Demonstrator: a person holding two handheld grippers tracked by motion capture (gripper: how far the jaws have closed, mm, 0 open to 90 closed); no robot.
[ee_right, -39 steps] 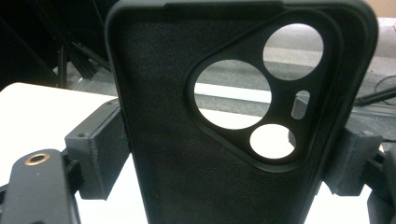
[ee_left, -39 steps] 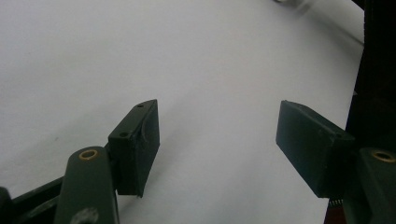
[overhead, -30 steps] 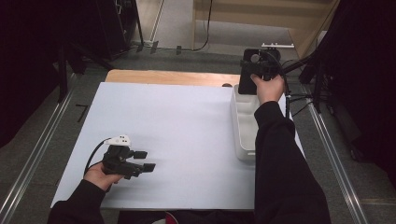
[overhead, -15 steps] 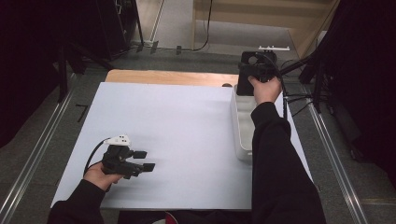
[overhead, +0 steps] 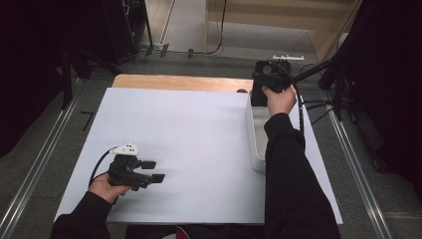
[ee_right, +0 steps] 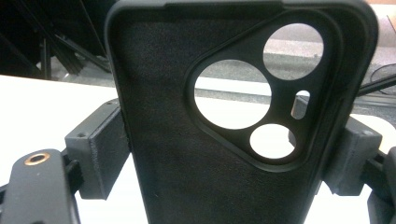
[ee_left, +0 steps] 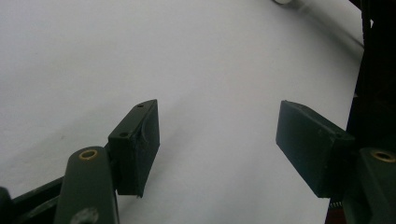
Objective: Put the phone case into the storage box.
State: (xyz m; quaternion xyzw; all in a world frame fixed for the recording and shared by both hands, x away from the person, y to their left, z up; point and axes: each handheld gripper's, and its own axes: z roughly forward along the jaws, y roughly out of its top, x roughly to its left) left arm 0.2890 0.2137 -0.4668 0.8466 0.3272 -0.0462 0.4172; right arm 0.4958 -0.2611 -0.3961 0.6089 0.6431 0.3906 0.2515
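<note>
— White tabletop [overhead: 189, 144] spans the high view; at upper right the right gripper [overhead: 266, 82] lifts a black soft-lined phone case [overhead: 260, 93] above the white rectangular bin [overhead: 254, 144].

— Left gripper [ee_left: 217, 144] view: jaws spread, empty. Right gripper view: jaws pinch the case's [ee_right: 233, 116] edges; keep it upright, squeeze gently.

From where I stand, the black phone case [ee_right: 224, 121] runs off the bottom and top edges of the right gripper view, so its full length stays unseen. In the high view the person's right sleeve [overhead: 293, 184] covers much of the white bin [overhead: 255, 134], hiding its contents. The right gripper [overhead: 266, 82] is too small there to read its jaws.
</note>
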